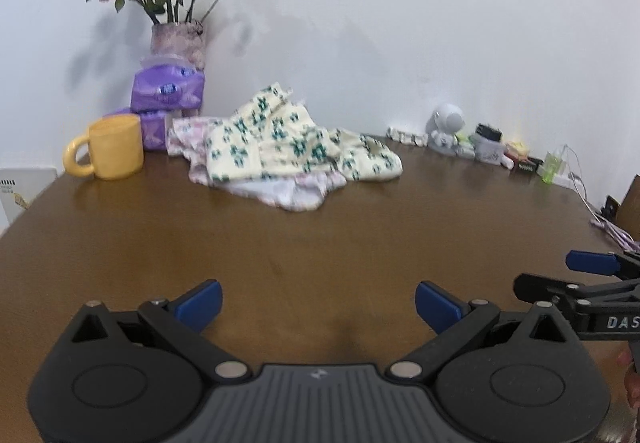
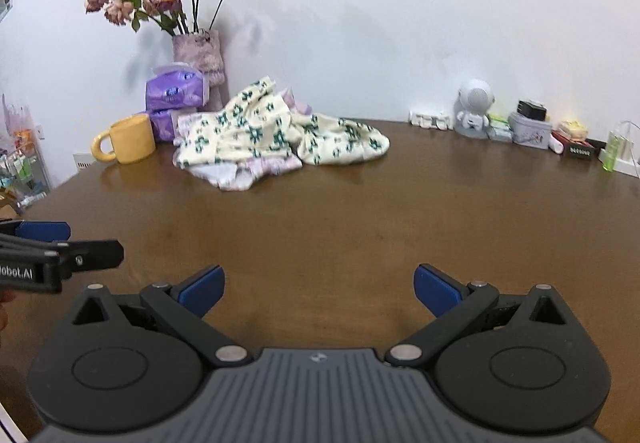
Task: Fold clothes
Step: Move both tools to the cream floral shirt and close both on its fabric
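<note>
A crumpled heap of clothes lies at the far side of the brown table [image 1: 280, 243]: a cream garment with green flowers [image 1: 288, 141] [image 2: 272, 131] on top of a pale pink one [image 1: 288, 191] [image 2: 240, 173]. My left gripper [image 1: 318, 305] hovers open over the near part of the table, well short of the heap, with nothing between its blue pads. My right gripper [image 2: 318, 289] is open too, empty, beside the left one. Each gripper shows at the edge of the other's view.
A yellow mug [image 1: 110, 151] [image 2: 128, 139], purple tissue packs [image 1: 168, 91] and a vase of dried roses [image 1: 178, 43] stand left of the heap. An astronaut figure [image 2: 474, 107], small boxes and cables line the back right by the wall.
</note>
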The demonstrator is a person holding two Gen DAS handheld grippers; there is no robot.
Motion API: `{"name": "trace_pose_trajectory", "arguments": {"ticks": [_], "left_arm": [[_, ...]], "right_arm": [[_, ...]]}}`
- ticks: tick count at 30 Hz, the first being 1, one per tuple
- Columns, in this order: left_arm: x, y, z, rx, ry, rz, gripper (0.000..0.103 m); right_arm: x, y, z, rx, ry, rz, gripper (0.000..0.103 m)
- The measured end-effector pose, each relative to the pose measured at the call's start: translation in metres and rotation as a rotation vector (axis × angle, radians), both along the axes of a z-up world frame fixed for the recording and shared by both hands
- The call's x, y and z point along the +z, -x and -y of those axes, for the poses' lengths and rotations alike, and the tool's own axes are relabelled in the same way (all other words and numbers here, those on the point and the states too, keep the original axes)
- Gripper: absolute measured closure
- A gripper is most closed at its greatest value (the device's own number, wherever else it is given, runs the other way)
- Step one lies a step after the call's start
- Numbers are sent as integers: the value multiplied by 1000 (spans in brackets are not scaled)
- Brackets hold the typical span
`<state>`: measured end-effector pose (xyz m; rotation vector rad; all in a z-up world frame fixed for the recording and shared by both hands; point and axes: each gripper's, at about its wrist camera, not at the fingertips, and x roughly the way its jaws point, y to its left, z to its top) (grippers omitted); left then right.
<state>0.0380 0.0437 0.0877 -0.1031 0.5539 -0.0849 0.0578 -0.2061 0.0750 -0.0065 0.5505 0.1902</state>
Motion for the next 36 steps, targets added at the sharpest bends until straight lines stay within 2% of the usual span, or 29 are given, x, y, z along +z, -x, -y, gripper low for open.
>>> {"name": "trace_pose_trajectory", "arguments": {"ticks": [5, 9, 10, 16, 21, 24, 26, 28, 30, 33, 35, 36], "left_arm": [[32, -39, -5, 19, -43, 29, 0], [46, -87, -4, 31, -72, 10, 0], [48, -100, -3, 33, -79, 3, 0], [37, -185, 7, 31, -135, -46, 0], [7, -245, 19, 62, -257, -57, 0], [-8, -272, 20, 75, -289, -40, 2], [-16, -289, 20, 72, -294, -47, 4], [-22, -302, 22, 45, -304, -62, 15], [-27, -310, 26, 16, -338, -63, 15], [-35, -318, 33, -14, -407, -59, 19], [-41, -324, 36, -23, -428, -73, 30], [-42, -327, 36, -28, -428, -84, 38]], "right_arm": [[32, -35, 4, 25, -27, 36, 0], [52, -74, -6, 40, 86, 73, 0], [56, -86, -8, 45, 115, 71, 0], [62, -177, -11, 60, 112, -26, 0], [27, -237, -15, 30, 155, -85, 1], [7, -268, -16, 30, 165, -115, 10], [-4, -282, -17, 43, 173, -121, 12], [-14, -298, -17, 52, 176, -129, 19], [-21, -311, -17, 54, 174, -141, 26], [-33, -329, -15, 72, 158, -177, 31], [-41, -337, -16, 91, 156, -200, 35], [-44, -340, -16, 98, 151, -209, 43]]}}
